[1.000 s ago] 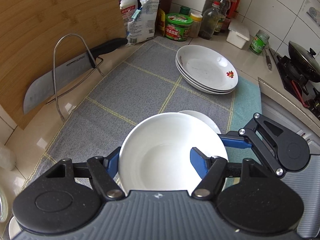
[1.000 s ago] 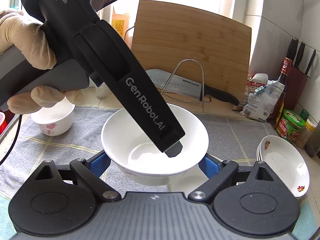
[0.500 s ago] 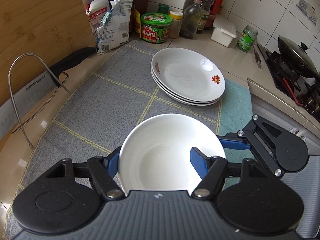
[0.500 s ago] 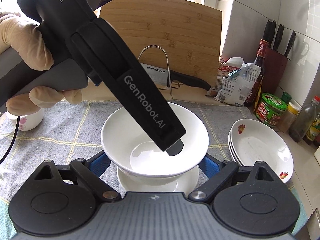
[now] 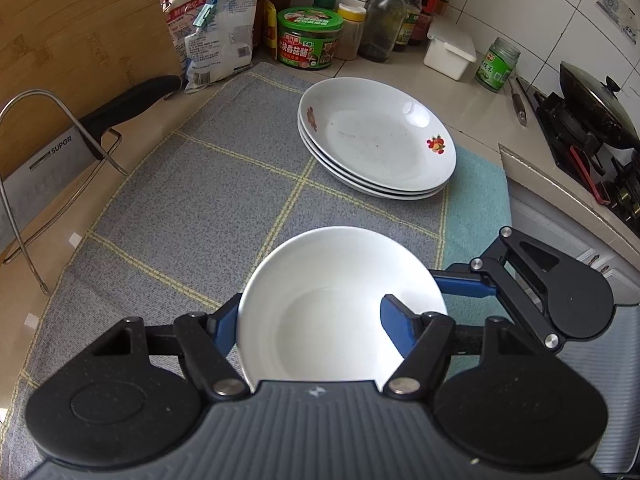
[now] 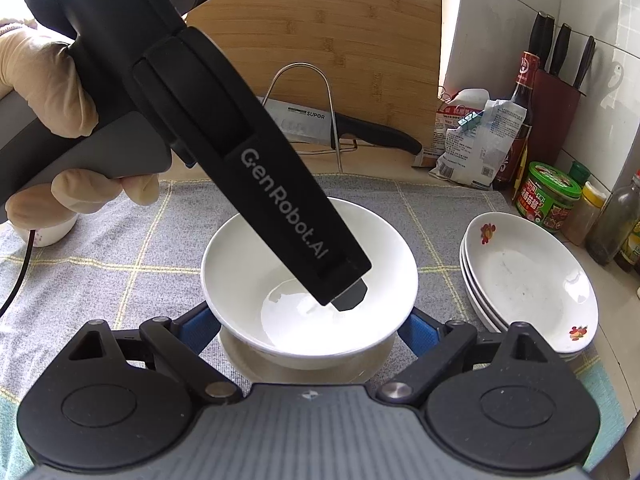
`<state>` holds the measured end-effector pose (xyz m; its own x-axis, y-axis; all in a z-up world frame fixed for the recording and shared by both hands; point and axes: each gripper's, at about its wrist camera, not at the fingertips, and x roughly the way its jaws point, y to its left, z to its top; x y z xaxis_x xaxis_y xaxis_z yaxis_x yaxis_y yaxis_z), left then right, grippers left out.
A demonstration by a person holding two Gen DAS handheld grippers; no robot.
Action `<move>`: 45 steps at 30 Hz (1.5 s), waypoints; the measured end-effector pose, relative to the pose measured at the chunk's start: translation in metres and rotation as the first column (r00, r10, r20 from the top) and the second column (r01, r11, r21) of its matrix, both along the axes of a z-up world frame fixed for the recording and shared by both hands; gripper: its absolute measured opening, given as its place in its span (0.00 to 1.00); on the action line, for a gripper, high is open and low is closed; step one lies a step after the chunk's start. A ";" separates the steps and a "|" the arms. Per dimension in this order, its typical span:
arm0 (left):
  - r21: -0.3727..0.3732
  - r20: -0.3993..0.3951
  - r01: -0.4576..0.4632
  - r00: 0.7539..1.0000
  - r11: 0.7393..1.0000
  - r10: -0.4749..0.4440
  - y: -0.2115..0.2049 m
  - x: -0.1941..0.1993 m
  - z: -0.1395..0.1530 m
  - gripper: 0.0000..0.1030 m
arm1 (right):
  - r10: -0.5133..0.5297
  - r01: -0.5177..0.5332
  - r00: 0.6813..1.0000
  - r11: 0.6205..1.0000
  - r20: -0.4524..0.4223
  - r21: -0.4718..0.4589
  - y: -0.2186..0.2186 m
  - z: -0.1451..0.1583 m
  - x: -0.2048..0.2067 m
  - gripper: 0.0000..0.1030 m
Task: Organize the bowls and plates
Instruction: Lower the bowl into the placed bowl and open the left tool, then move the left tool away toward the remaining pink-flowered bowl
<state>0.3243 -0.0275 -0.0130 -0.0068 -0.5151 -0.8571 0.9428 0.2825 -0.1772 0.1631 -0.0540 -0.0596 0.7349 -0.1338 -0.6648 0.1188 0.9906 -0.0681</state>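
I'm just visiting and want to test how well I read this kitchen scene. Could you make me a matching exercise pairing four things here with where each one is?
Things:
1. bowl
2. plates
3. knife
4. wok

Places:
A. on the stove
B. resting in the wire rack
C. stacked on the grey cloth
D. gripped by the left gripper

Pairs: 1-D, 2-C, 3-B, 4-A
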 end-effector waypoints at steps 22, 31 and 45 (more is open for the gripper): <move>-0.064 0.036 -0.045 0.998 0.997 0.047 0.014 -0.002 0.011 0.86 | 0.024 -0.024 0.999 1.000 0.033 -0.007 -0.002 0.005 -0.011 1.00; -0.060 0.042 -0.109 0.993 0.992 0.112 0.031 0.004 0.012 0.86 | 0.090 -0.096 0.991 0.994 0.101 0.059 0.010 0.017 -0.028 1.00; -0.083 0.037 -0.161 0.986 0.983 0.165 0.054 0.007 0.020 0.86 | 0.132 -0.137 0.988 0.988 0.080 0.067 0.023 0.008 -0.031 1.00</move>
<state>0.3309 0.0260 0.0066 0.1191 -0.5730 -0.8109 0.8926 0.4195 -0.1653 0.1318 -0.0314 -0.0515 0.7915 0.0158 -0.6110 -0.0137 0.9999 0.0082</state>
